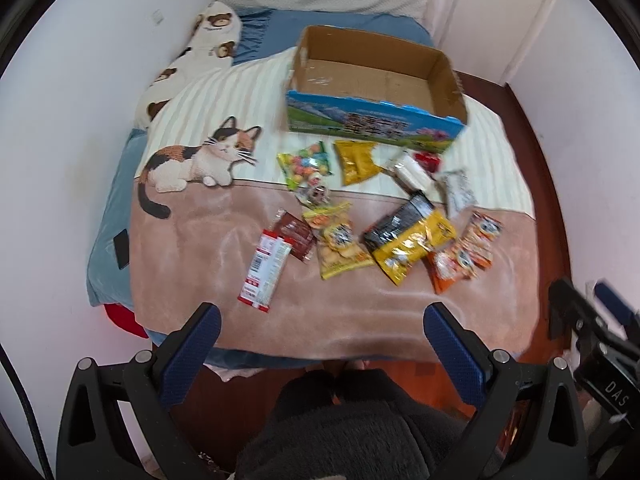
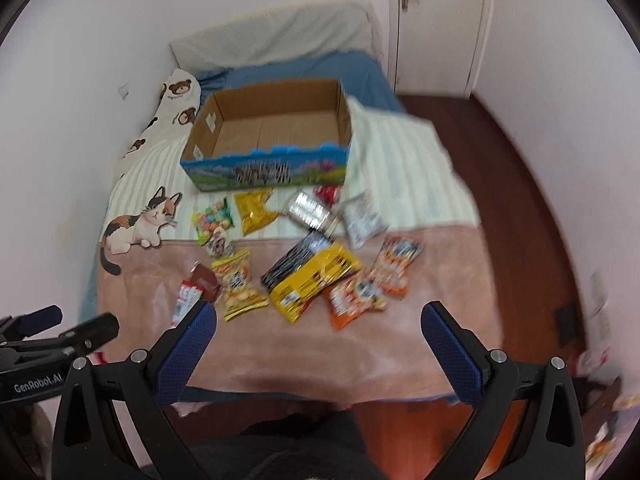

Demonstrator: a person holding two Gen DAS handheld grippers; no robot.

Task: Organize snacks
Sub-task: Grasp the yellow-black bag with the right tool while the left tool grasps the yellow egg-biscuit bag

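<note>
Jaws of both the left gripper [image 1: 322,328] and right gripper [image 2: 318,326] gape empty, the light, crinkly, slippery snack packets [image 1: 412,246] lying ahead beyond them; pinch a sealed edge

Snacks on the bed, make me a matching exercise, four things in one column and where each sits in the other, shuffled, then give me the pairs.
Things:
1. cardboard box
2. red and white packet
3. candy bag
4. orange packets

Places:
A. beside the cat picture, on the striped part of the blanket
B. farthest from the hand-held grippers, behind all the snacks
C. left end of the near row, on the pink part
D. right end of the near row, on the pink part

Pairs: 1-B, 2-C, 3-A, 4-D
</note>
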